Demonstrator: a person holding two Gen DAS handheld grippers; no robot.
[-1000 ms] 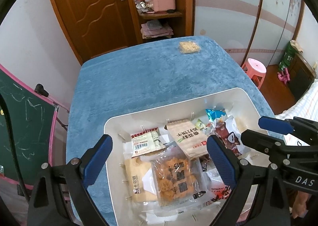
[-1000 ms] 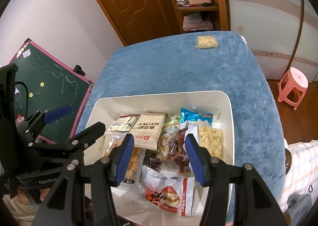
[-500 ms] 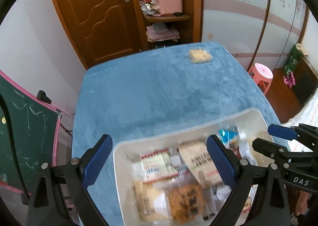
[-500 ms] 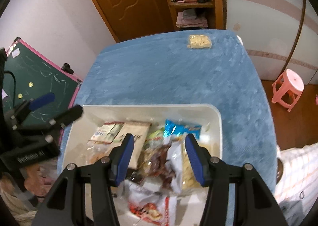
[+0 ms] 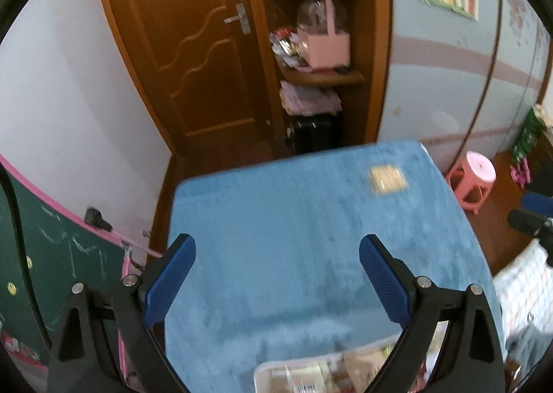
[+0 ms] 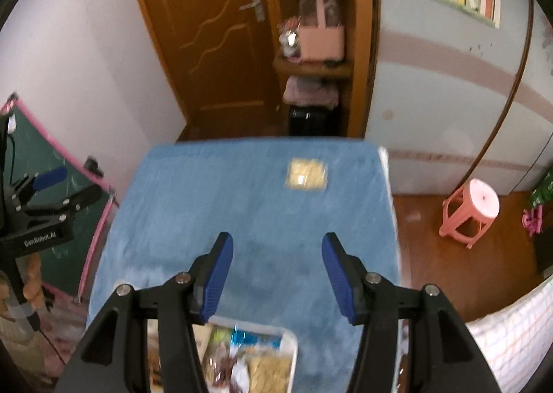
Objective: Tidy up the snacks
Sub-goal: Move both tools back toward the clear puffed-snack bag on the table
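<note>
A white tray [image 5: 273, 366] full of snack packets sits at the near edge of the blue table [image 5: 293, 220]; it also shows in the right wrist view [image 6: 292, 341]. One clear packet of yellowish snacks [image 5: 387, 179] lies alone at the table's far right end, also in the right wrist view [image 6: 307, 173]. My left gripper [image 5: 276, 272] is open and empty above the table. My right gripper [image 6: 276, 265] is open and empty above the table, beyond the tray. The left gripper shows at the left of the right wrist view [image 6: 52, 192].
A wooden door [image 5: 193, 47] and a shelf with a pink box [image 5: 326, 47] stand behind the table. A green chalkboard [image 5: 41, 272] leans at the left. A pink stool [image 6: 471, 208] stands on the floor at the right.
Both grippers have pulled up and tilted away from the tray, so the tray slid to the bottom edge of both views. Both stay open and empty.
</note>
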